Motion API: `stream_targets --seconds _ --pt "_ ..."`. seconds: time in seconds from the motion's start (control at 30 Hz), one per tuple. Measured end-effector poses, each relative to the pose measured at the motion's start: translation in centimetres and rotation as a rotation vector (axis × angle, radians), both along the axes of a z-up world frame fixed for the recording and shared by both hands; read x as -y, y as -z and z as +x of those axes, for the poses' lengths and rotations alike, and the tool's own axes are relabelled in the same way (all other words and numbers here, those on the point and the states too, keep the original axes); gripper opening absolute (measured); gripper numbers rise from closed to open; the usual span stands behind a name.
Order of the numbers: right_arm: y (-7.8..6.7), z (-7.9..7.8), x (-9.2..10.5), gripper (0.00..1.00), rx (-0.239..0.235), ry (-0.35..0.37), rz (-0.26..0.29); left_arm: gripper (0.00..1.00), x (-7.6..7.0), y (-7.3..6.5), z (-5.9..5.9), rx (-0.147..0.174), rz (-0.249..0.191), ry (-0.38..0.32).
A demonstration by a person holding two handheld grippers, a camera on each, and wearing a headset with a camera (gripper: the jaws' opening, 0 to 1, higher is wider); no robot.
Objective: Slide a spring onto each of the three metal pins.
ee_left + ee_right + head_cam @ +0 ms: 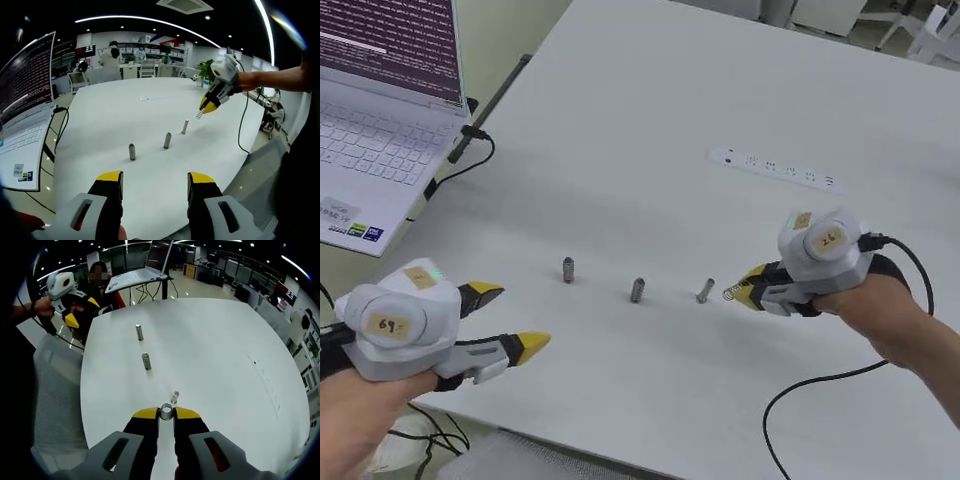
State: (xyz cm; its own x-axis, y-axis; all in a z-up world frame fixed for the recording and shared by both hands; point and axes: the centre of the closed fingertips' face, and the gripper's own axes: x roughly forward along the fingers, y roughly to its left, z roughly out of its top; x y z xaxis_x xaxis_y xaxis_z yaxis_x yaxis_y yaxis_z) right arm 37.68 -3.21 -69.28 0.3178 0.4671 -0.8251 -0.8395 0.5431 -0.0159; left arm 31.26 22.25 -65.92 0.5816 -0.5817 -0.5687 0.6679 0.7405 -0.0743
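Currently gripping spring (166, 413) in right claw (748, 286), just short of bare pin (174, 397) ahead of tips. Farther ahead, spring-fitted middle pin (638, 290) and far pin (568, 269). Holding left claw (155, 182) apart, empty, above worktop (620, 150), pins well ahead.

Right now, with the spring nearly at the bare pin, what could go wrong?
The spring is pinched only at the very tips of the right tool, so it could pop out sideways. The bare pin looks tilted, so an off-axis push could snag the spring or knock the pin over.
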Motion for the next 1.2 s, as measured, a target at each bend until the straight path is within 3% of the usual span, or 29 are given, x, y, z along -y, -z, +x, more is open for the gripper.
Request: stream_targets --seconds 0.33,0.67,1.2 --pt "0.6 1.8 -1.1 0.08 -0.008 -0.033 -0.010 0.47 -0.7 0.3 0.1 -0.013 0.000 -0.023" --pt "2.4 2.4 -1.1 0.08 -0.027 -0.083 -0.069 0.46 -1.4 0.4 0.2 -0.023 0.003 -0.043" --pt "3.7 3.0 -1.9 0.09 -0.048 -0.107 -0.077 0.46 -1.7 0.8 0.3 -0.042 0.011 -0.052"
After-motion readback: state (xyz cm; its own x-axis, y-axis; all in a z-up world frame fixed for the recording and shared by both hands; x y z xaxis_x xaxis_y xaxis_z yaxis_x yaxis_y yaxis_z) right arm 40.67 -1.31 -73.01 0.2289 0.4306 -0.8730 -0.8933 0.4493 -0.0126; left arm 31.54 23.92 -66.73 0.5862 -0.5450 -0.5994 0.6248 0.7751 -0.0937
